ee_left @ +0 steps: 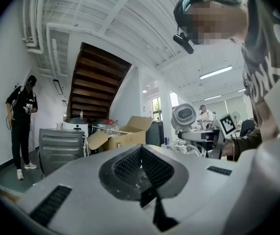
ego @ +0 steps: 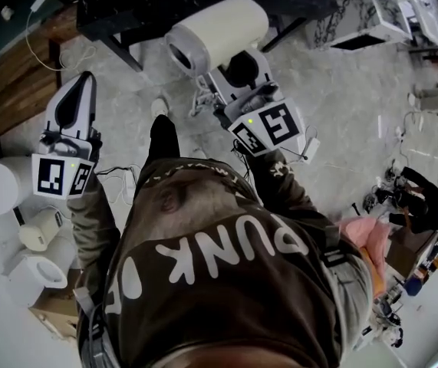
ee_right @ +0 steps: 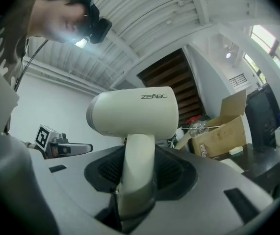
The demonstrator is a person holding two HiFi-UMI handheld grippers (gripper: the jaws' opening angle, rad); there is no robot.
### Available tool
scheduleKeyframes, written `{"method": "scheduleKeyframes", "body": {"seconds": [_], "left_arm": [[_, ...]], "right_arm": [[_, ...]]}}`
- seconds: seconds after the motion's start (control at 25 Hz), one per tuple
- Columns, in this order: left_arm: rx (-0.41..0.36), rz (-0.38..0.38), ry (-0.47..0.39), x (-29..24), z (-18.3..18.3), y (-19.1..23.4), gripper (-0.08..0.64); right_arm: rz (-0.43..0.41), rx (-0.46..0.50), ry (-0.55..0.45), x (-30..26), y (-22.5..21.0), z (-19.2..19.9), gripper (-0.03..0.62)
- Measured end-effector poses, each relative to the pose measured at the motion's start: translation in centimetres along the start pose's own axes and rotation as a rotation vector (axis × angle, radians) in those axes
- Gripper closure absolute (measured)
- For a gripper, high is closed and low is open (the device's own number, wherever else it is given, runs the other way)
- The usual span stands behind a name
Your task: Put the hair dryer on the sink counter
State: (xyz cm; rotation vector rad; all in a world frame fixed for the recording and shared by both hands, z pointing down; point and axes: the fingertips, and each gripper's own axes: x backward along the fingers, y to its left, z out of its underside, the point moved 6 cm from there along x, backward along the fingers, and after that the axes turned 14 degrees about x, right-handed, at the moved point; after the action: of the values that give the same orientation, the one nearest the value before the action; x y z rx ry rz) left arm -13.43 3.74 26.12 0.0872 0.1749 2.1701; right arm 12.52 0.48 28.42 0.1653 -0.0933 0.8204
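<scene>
— Two questions: where's the dryer (ego: 219,33), and what grips it?
— Aloft over the mottled floor (ego: 341,106): smooth cream barrel, round handle clamped in the right gripper (ee_right: 135,195). The left gripper (ee_left: 140,166) holds nothing, ribbed black pads (ee_left: 126,164) pressed together.

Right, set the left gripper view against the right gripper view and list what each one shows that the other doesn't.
Only the left gripper view: a person in black standing near a grey metal cabinet, and the left claw closed with nothing in it.
Only the right gripper view: the right claw clamped on the handle of the cream hair dryer, and the lettering on its barrel.
Both: the open cardboard box, the dark staircase, and the hair dryer itself, small and distant in the left one.
</scene>
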Motion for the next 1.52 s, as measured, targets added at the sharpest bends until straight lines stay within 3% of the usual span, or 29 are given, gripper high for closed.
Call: {"method": "scheduleKeyframes", "body": {"seconds": [0.72,1.52], "left_arm": [[-0.001,-0.005,0.037,-11.4,1.2,17.4,0.566],[0.003,0.01,0.047,-20.7,5.4,29.6,0.566]], "right_arm": [[0.033,-0.03,0.119,-20.0,-3.6,5.8,0.43],[0.094,-0.13,0.416,-34.3,-7.7,15.4,0.43]]}}
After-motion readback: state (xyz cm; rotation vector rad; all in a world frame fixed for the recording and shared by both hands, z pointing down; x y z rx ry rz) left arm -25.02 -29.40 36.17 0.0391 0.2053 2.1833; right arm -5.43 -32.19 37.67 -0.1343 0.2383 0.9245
